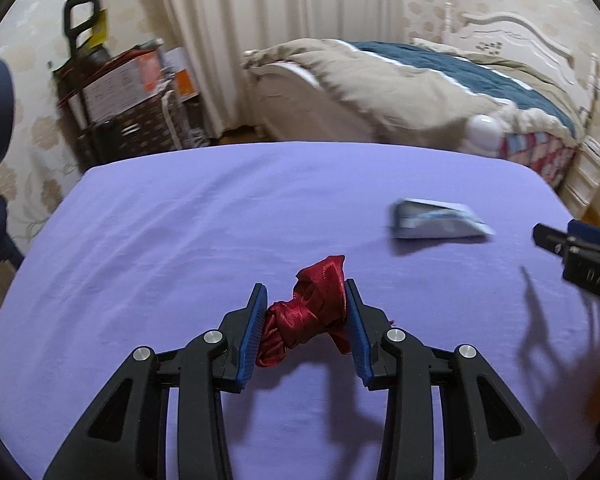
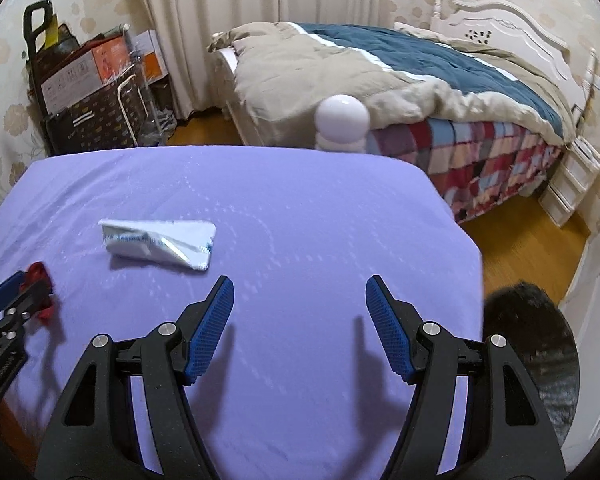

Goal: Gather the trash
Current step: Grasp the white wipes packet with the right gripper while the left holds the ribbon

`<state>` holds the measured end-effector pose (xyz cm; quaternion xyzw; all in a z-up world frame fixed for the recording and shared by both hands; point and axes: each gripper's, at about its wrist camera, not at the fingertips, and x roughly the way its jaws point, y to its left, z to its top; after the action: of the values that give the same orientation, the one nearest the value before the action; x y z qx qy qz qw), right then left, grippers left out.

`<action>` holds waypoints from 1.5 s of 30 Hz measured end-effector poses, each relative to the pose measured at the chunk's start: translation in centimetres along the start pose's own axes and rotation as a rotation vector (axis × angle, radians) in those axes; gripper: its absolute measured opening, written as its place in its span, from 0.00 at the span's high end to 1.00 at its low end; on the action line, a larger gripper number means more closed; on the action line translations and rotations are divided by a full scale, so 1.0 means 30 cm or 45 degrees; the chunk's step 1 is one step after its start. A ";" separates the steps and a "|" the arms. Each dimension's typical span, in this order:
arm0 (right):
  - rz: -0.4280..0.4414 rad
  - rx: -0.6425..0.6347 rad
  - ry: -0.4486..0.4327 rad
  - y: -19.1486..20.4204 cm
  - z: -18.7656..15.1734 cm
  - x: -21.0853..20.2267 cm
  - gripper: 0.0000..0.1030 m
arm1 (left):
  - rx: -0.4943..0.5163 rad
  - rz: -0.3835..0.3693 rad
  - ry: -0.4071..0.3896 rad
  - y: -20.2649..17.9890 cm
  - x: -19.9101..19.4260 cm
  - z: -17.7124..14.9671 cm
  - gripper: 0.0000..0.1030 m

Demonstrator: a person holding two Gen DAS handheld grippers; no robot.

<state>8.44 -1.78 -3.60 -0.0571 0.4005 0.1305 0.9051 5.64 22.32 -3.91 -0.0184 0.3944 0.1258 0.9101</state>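
Left wrist view: the purple-covered table (image 1: pixel 180 220) lay beneath both tools. A flattened white wrapper (image 1: pixel 436 220) rested ahead and to the right of the left gripper (image 1: pixel 306 316), its long axis running across the view; it looked light, thin and crinkly, best pinched at a raised edge. The left gripper was clamped on a knotted red ribbon (image 1: pixel 312 316), soft and slippery-looking, lying crosswise between the pads. Right wrist view: the right gripper (image 2: pixel 300 320) stood apart and empty, the wrapper ahead to its left.
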 end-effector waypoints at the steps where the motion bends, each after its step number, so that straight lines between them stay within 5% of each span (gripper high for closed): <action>1: 0.004 -0.007 0.004 0.014 0.021 0.018 0.35 | -0.009 0.011 0.003 0.021 0.005 0.002 0.62; 11: 0.004 -0.064 0.045 0.110 0.168 0.171 0.35 | -0.073 0.071 0.037 0.152 0.068 0.020 0.62; 17: -0.008 -0.119 0.112 0.136 0.155 0.216 0.35 | -0.058 0.072 0.035 0.153 0.066 0.006 0.62; 34: 0.088 -0.154 0.129 0.208 -0.084 0.008 0.32 | -0.067 0.051 0.033 0.148 0.030 -0.034 0.62; 45: 0.112 -0.128 0.042 0.248 -0.053 -0.066 0.32 | -0.096 0.089 0.019 0.192 0.012 -0.058 0.62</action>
<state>3.95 4.64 -3.19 -0.0871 0.4105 0.1892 0.8878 3.24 27.75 -4.98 -0.0399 0.3964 0.1722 0.9009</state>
